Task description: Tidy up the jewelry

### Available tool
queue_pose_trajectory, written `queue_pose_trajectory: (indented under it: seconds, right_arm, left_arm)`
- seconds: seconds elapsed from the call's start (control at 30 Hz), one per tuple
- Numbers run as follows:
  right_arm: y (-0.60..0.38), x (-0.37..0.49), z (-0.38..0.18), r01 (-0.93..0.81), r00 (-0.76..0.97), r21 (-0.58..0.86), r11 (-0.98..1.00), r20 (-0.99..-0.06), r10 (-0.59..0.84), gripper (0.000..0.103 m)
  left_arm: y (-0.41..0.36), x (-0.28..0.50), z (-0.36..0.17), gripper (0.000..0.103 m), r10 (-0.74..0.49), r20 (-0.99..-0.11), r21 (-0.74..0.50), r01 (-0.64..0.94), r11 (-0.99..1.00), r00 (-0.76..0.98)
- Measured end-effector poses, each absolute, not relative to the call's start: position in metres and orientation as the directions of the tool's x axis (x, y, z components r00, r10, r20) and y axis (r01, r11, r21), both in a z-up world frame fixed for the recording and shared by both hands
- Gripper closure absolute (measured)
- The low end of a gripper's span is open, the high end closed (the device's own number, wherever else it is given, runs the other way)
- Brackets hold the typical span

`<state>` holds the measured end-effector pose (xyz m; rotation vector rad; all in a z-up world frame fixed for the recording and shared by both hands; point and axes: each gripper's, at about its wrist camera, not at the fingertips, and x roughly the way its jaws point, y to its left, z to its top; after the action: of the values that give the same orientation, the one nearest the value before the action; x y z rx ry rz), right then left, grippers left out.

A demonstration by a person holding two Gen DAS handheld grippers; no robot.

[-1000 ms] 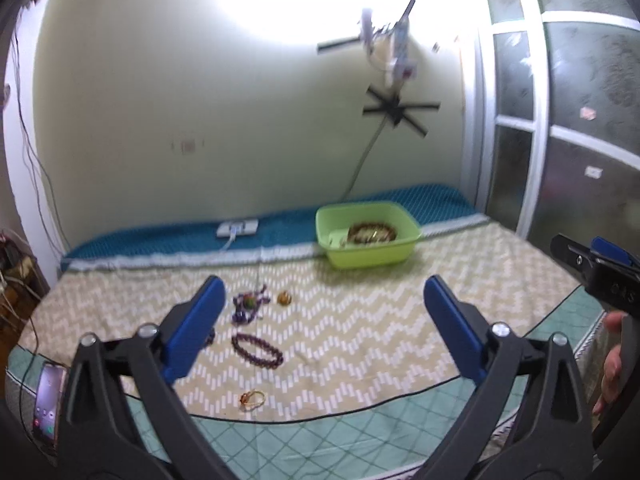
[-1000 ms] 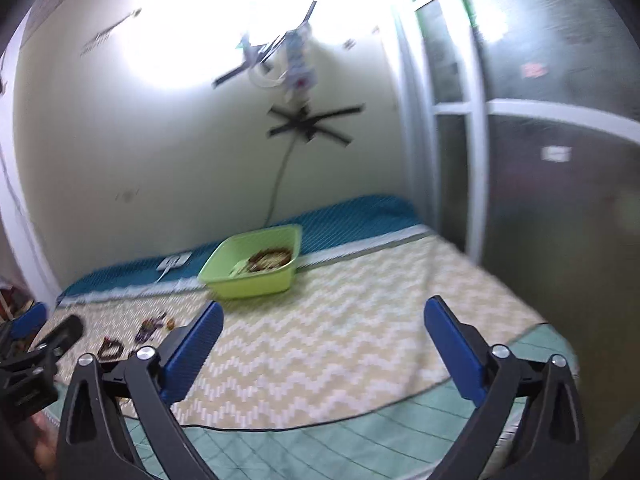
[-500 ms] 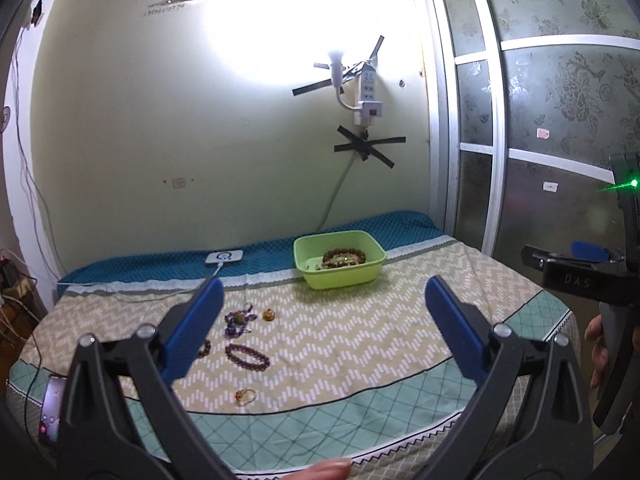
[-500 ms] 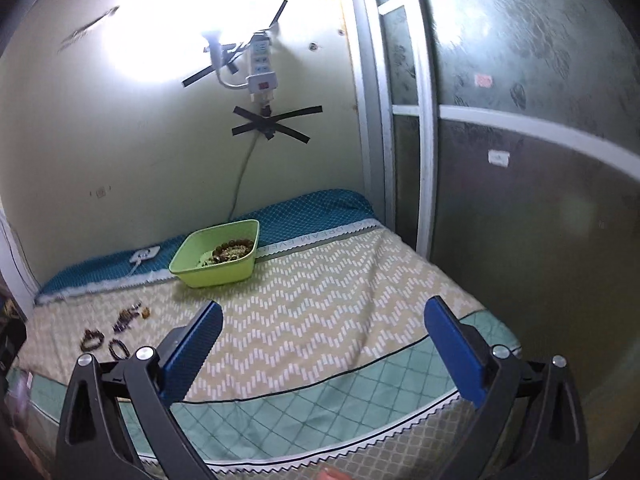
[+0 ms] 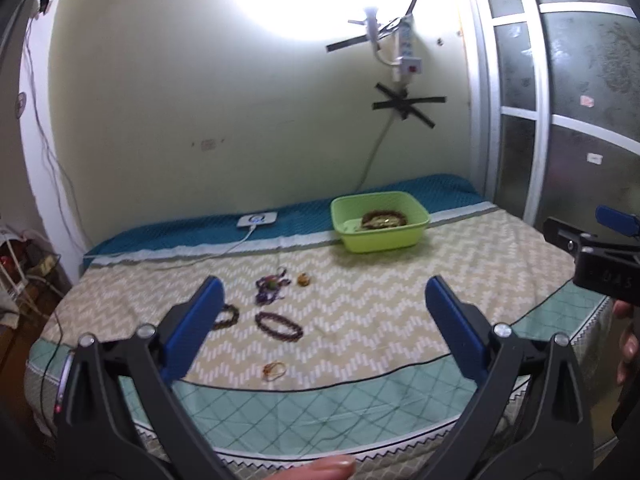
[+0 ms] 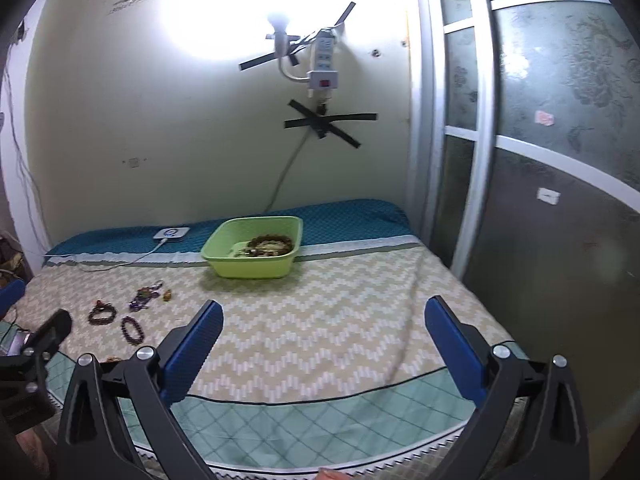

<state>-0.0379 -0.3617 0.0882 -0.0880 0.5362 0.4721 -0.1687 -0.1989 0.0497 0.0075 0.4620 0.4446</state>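
Jewelry lies loose on the bed point(image 5: 400, 320), on the zigzag-patterned cover toward its left side. Dark bead bracelet point(image 5: 279, 324) sits nearest the middle of that group; a second dark bracelet point(image 5: 225, 317) lies just left of it, partly hidden behind the left gripper's finger. Purple tangled piece point(image 5: 272, 284) lies beyond them, toward the wall, with a small amber piece point(image 5: 303, 279) just beside it on the right. Thin gold ring-like piece point(image 5: 274, 369) lies close to the front edge of the patterned cover, apart from the rest.

Green plastic tub point(image 5: 379, 221) stands at the far edge of the bed by the teal strip, well apart from the loose pieces; it holds beaded jewelry, details too small to tell.

Left gripper point(image 5: 322, 322): fingers spread wide, nothing between them, held above the front edge of the bed.
Right gripper point(image 6: 322, 322): fingers spread wide, nothing held, above the front edge further right.

White charger pad point(image 5: 258, 221) with cable rests on the teal strip, left of the tub.
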Motion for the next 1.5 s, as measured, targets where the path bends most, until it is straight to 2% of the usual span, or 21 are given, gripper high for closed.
queue_pose_trajectory:
  seconds: [0.27, 0.47, 0.9, 1.3, 1.5]
  right_arm:
    - [-0.326, -0.034, 0.081, -0.576, 0.648, 0.127, 0.807, -0.531, 0.546, 0.023]
    - [-0.320, -0.024, 0.072, -0.569, 0.647, 0.167, 0.805, -0.514, 0.563, 0.023]
    - [-0.298, 0.005, 0.031, -0.616, 0.513, 0.244, 0.749, -0.598, 0.616, 0.023]
    - [-0.286, 0.052, 0.016, -0.587, 0.513, 0.218, 0.780, -0.646, 0.566, 0.022]
    - [-0.280, 0.063, 0.020, -0.597, 0.514, 0.203, 0.776, -0.646, 0.564, 0.023]
  left_arm:
    - [-0.175, -0.167, 0.040, 0.006, 0.511, -0.484, 0.117, -0.526, 0.842, 0.710]
    - [-0.166, -0.157, 0.034, 0.006, 0.560, -0.506, 0.164, -0.565, 0.809, 0.656]
    - [-0.153, -0.122, 0.011, 0.006, 0.534, -0.569, 0.159, -0.553, 0.818, 0.626]
    - [-0.143, -0.057, -0.013, 0.006, 0.450, -0.644, 0.134, -0.487, 0.863, 0.619]
    - [-0.137, -0.039, -0.015, 0.006, 0.422, -0.653, 0.103, -0.479, 0.872, 0.629]
